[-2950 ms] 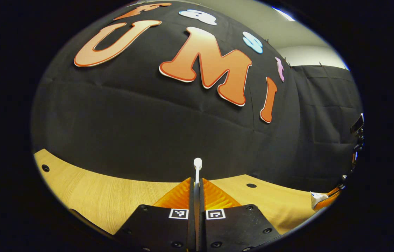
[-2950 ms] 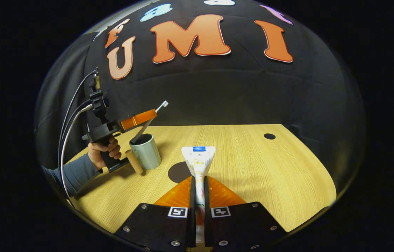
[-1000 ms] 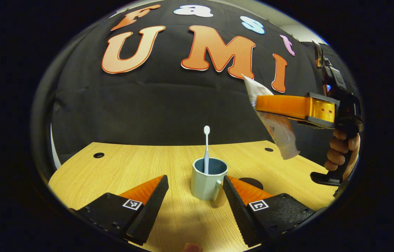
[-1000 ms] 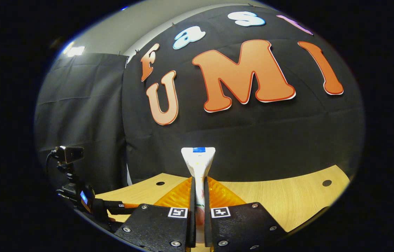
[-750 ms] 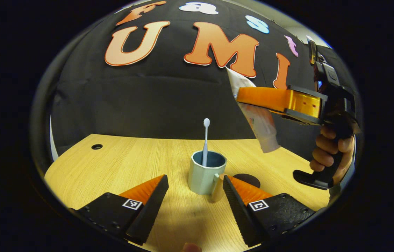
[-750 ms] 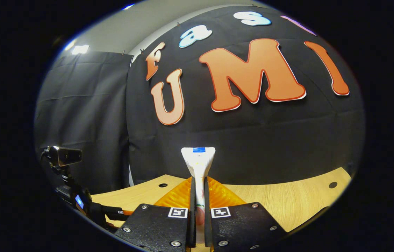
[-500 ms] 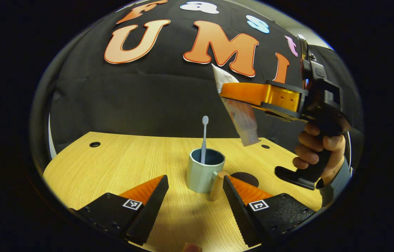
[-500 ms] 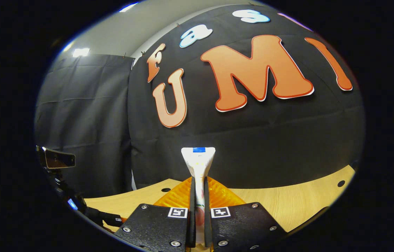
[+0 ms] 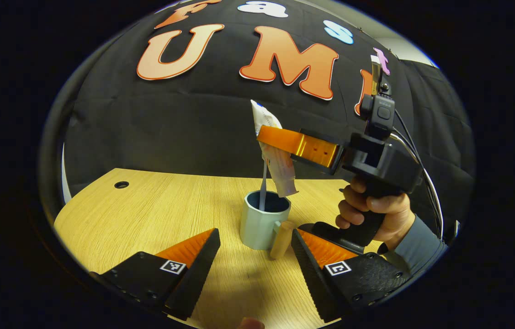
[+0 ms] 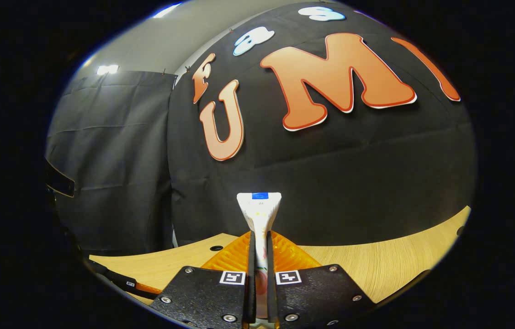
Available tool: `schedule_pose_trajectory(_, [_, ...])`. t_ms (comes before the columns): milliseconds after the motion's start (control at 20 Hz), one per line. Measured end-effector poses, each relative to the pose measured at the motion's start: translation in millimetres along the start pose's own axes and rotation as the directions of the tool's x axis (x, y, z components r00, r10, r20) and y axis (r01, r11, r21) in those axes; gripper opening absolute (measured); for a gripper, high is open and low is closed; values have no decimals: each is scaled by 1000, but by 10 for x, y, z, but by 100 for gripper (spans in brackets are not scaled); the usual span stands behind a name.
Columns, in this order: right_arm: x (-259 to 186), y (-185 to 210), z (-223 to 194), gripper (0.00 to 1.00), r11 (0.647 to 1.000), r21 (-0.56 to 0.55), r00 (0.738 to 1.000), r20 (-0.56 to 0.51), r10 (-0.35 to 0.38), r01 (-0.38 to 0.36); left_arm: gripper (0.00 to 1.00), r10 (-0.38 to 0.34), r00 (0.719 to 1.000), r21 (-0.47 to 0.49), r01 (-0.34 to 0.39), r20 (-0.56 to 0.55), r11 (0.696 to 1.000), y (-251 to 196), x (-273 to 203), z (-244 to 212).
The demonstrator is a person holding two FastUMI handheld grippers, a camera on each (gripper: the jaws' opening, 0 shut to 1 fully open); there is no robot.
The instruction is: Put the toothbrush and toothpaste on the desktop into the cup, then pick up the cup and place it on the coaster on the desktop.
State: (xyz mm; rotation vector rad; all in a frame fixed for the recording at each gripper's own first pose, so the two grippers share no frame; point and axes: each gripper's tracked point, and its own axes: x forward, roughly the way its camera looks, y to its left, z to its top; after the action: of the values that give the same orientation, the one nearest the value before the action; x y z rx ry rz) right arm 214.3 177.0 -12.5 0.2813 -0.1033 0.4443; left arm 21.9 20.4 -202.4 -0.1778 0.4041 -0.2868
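In the left gripper view, the left gripper (image 9: 253,256) hovers low over the light wooden tabletop (image 9: 156,210), its black-and-orange jaws spread wide apart and released, grasping nothing. Between and just beyond them stands the pale grey-green ceramic cup (image 9: 262,221) with a short wooden peg handle, upright on the tabletop. A white toothbrush (image 9: 262,187) stands in the cup, leaning on its rim. Just behind the cup on the right lies the dark round coaster (image 9: 306,227), mostly hidden. Above the cup, the right gripper (image 9: 268,137), held by a hand (image 9: 374,214) in a grey sleeve, carries the white toothpaste tube (image 9: 275,157) tilted, lower end just over the cup's mouth. In the right gripper view, the right gripper's jaws are clenched on the tube (image 10: 259,214), both pressing its sides.
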Motion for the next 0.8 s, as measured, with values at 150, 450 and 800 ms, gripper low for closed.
schedule_pose_trajectory(150, [36, -47, -121, 10, 1000, -15, 1000, -12, -3, 2, 94, 4, 1000, 0, -4, 5, 1000, 1, 5, 7])
schedule_pose_trajectory(450, [94, -87, -318, 10, 997, -76, 999, -38, -27, 24, 94, 11, 1000, -6, -11, -10, 1000, 16, 28, -48])
schedule_pose_trajectory(800, [-113, -183, -484, 11, 996, -76, 991, -126, -52, 43, 94, 3, 1000, -25, -4, -27, 1000, 4, 58, -92])
